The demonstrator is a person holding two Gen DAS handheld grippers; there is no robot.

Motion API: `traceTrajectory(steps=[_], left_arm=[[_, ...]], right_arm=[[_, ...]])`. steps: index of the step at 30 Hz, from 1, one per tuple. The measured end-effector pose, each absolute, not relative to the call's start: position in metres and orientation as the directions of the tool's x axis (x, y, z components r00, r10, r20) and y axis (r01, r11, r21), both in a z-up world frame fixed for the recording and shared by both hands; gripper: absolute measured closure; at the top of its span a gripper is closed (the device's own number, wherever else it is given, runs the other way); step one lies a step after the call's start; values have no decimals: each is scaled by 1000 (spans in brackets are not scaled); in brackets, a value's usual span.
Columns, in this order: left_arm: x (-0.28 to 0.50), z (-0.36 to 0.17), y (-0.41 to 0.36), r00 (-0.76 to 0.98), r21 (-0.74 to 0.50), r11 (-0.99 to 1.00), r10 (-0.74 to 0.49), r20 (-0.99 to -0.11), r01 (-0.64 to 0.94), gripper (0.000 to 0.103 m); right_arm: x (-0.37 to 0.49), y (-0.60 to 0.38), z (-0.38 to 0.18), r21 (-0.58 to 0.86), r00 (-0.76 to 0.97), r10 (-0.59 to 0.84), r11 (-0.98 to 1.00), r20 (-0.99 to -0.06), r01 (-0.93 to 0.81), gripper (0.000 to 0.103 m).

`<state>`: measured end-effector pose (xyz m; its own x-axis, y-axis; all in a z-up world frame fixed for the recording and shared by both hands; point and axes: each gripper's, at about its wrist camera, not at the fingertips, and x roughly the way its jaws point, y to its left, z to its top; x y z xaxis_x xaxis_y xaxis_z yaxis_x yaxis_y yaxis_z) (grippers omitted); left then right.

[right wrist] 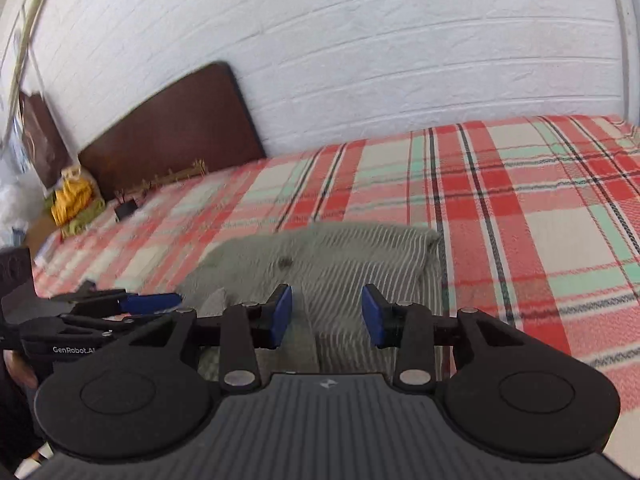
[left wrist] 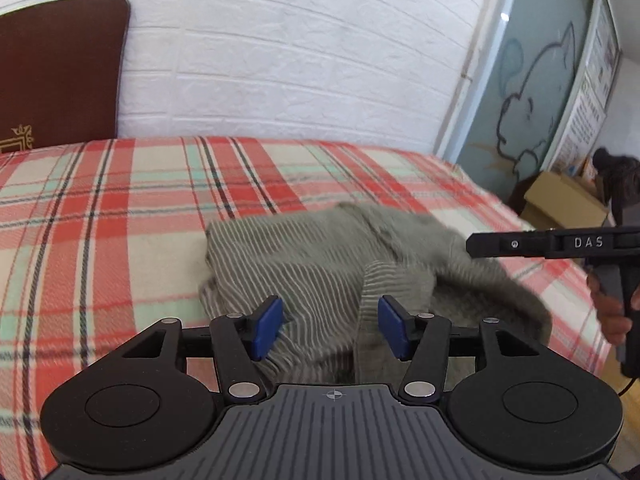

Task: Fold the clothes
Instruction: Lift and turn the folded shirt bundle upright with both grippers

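The garment lies on the bed at frame centre; the headboard stands upper left, a cardboard box, apparently on the floor, at right.

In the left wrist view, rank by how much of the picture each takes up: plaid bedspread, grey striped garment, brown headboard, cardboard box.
1. plaid bedspread
2. grey striped garment
3. brown headboard, cut off by the frame edge, so close to the garment and unsure
4. cardboard box, farther away and partly hidden
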<state>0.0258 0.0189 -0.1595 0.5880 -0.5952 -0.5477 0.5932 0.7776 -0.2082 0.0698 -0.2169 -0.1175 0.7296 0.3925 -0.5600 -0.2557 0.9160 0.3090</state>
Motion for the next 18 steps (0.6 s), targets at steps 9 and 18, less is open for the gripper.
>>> traceTrajectory(steps=[9,18], left_arm=[[12,-155,43,631,-271,822,-561,-535,501,22],[16,-189,110,569,-777,621,-678,-465,105,17]], right_arm=[[74,-232,-138,416,682,435,886,-589,-206,50],[80,-276,-151,621,603,531,780,-595,-75,37]])
